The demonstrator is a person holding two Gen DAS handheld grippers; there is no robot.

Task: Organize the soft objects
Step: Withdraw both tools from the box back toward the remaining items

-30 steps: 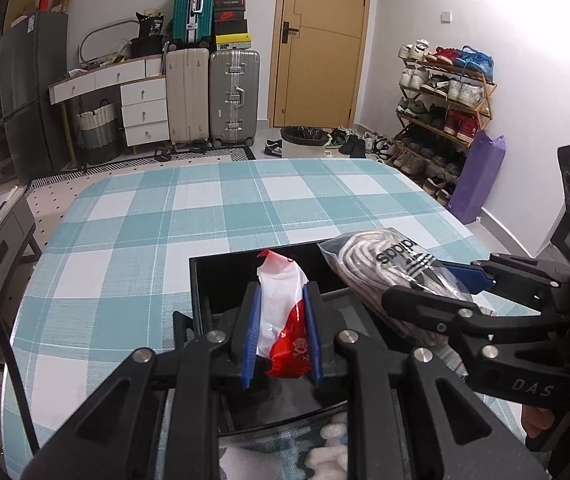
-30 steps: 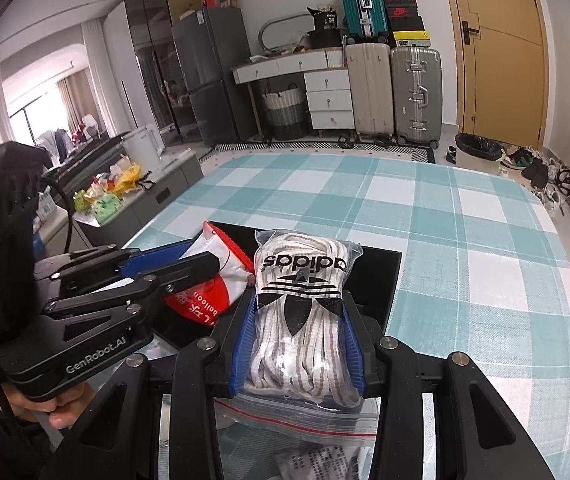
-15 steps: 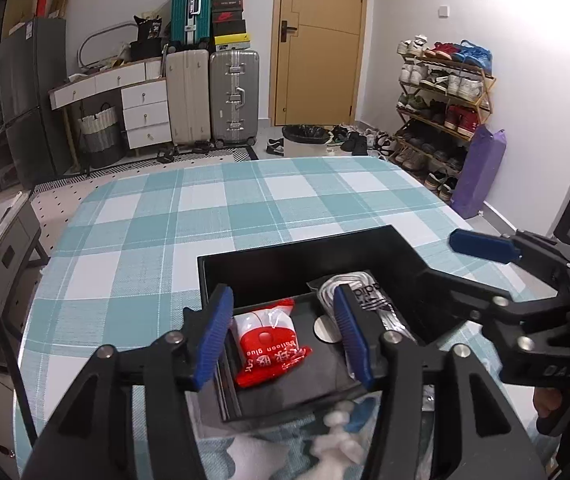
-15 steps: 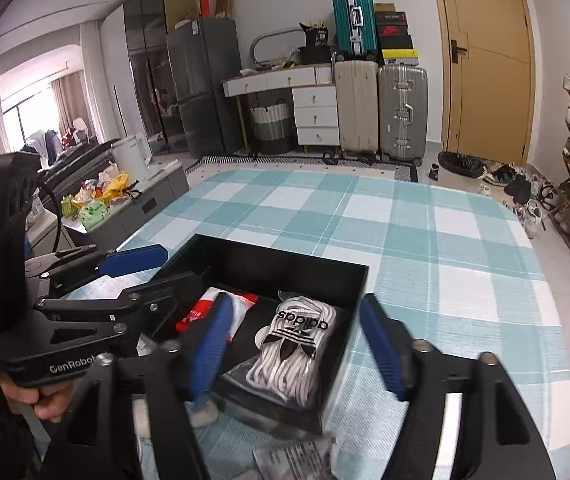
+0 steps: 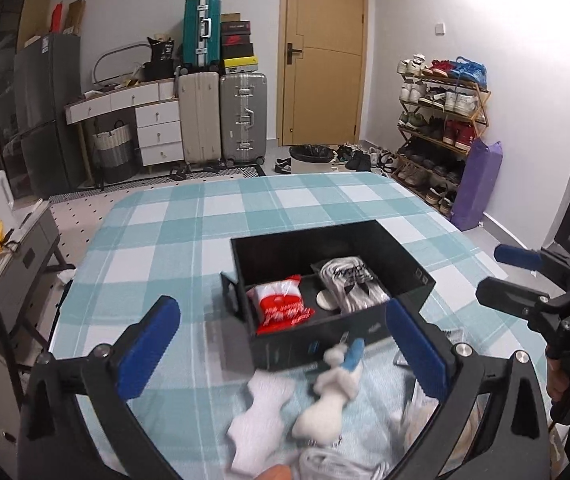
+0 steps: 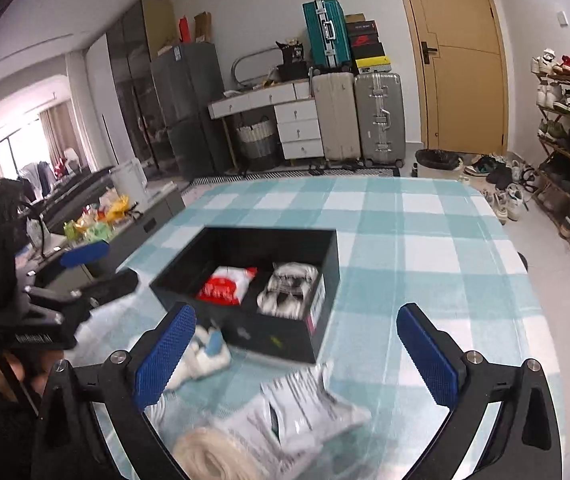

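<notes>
Since a second ago we have let both packets go and drawn back: our left claw (image 5: 285, 354) and right claw (image 6: 299, 354) are opening, spread wide, with nothing between the ribbed blue pads (image 5: 147, 346) of either. Ahead of both claws sits the black box (image 5: 413, 256), rigid and matte, square-edged. Inside it lie the red-and-white crinkly packet (image 5: 281, 306) on our left and the clear bag of white laces (image 5: 351, 284) on our right, side by side. Nearer to us than the box, on the teal checked cloth of the surface (image 5: 157, 236), lie a fuzzy white plush toy (image 5: 327, 404) with a blue tip and a flat white piece (image 5: 263, 404). Just below the right claw rest a glossy white printed pouch (image 6: 305, 412) and a coil of pale rope (image 6: 213, 456), blurred.
</notes>
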